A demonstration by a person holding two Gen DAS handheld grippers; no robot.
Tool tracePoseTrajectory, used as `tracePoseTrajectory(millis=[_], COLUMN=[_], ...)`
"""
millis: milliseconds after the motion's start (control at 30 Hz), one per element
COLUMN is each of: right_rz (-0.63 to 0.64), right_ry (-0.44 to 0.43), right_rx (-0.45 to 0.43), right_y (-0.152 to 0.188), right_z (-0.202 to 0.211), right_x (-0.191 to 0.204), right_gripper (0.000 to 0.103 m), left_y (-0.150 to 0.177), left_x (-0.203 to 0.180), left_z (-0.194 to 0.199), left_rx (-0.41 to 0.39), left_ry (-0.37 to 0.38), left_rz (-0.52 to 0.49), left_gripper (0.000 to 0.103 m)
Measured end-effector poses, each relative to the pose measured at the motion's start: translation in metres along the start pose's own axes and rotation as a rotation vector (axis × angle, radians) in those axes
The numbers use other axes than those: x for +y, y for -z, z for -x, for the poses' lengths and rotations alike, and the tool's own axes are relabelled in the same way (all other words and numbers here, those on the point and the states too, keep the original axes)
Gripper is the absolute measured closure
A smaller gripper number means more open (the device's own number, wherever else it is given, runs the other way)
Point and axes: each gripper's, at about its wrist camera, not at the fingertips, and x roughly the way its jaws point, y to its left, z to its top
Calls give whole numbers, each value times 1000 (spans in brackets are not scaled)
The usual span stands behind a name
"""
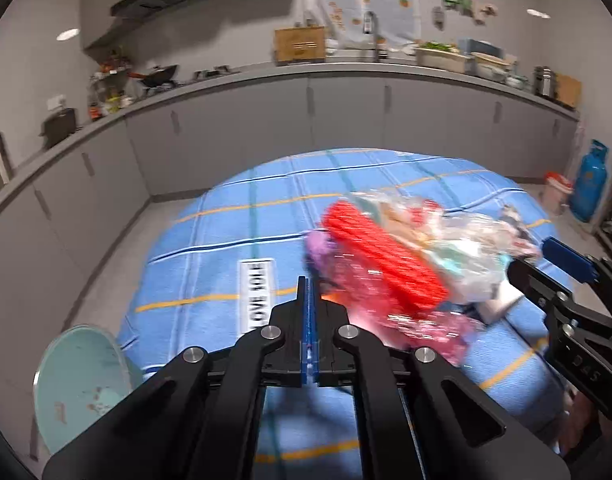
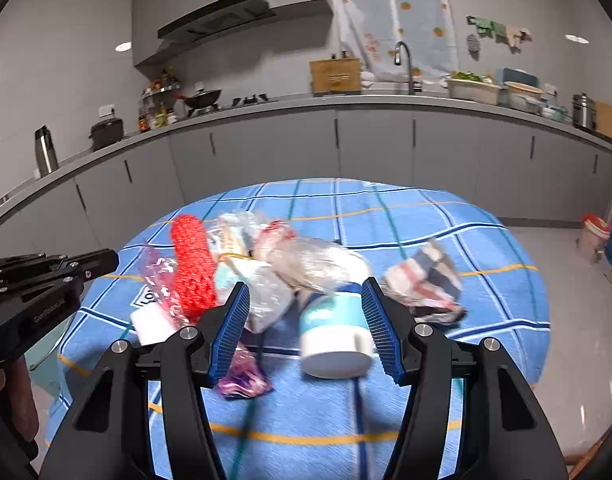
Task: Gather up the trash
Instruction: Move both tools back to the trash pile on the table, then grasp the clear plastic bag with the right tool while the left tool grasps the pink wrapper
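Note:
A heap of trash lies on the round table with the blue checked cloth [image 2: 446,220]: a red mesh net [image 2: 192,268], pink plastic wrap [image 2: 156,276], clear plastic bags [image 2: 306,260], a white and teal cup on its side [image 2: 334,332], a crumpled striped wrapper [image 2: 424,280] and a purple wrapper [image 2: 242,380]. My right gripper [image 2: 306,316] is open, its jaws standing either side of the cup. My left gripper [image 1: 311,292] is shut, its tip at the pink wrap [image 1: 386,300] beside the red net [image 1: 382,256]; whether it pinches the wrap is hidden.
A pale green stool [image 1: 82,384] stands at the table's left edge. A grey kitchen counter [image 2: 346,104] with cabinets runs behind the table. A blue gas cylinder [image 1: 590,180] and a red-lidded bin [image 1: 556,192] stand on the floor at the far right.

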Motion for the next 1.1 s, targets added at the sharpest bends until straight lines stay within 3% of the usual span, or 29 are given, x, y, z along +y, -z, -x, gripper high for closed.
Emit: tracePoseTrajectory(millis=[33,100,167,233,367,467,667,700,733,800,967,1033,1100], right_rz=[8,24,36,45,55,63,76,71,62,48,60,61,63], right_ry=[-1,-17,-36,-54,-95,-124,-138,-125,-118,-110,-126,-151,-167], right_rx=[1,10,26,50,102,127,120,106,101,108,176,208,209], right_y=[0,-2,-3,-3,0,5,5,3,1,-2,-2,3,5], right_z=[-2,-9,-16,-24,-34,-33,-21,-19,-20,-26,-45,-52,-51], right_x=[4,10,14,18,23,26,34,33,31,26,28,31,33], right_gripper=[45,45,48,61,72,92,95,91,77,61,65,79,84], left_y=[0,1,1,1,3,1,-5,-6,-7,-9,-10,-7,-4], left_x=[5,10,12,12,13,9,-1,-3,-4,-3,0,2,1], left_z=[-1,-1,-2,-5,-11,-10,-2,-2,-2,-4,-6,-7,-10], left_rx=[3,-12,-10,-3,11,3,-26,-27,-28,-20,-13,-3,11], left_ry=[-7,-32,-28,-24,-9,2,6,4,-5,-17,-26,-25,-24], left_rz=[16,36,42,48,61,56,31,29,26,27,31,38,35], left_gripper=[73,46,45,44,41,35,35,35,34,34,34,34,34])
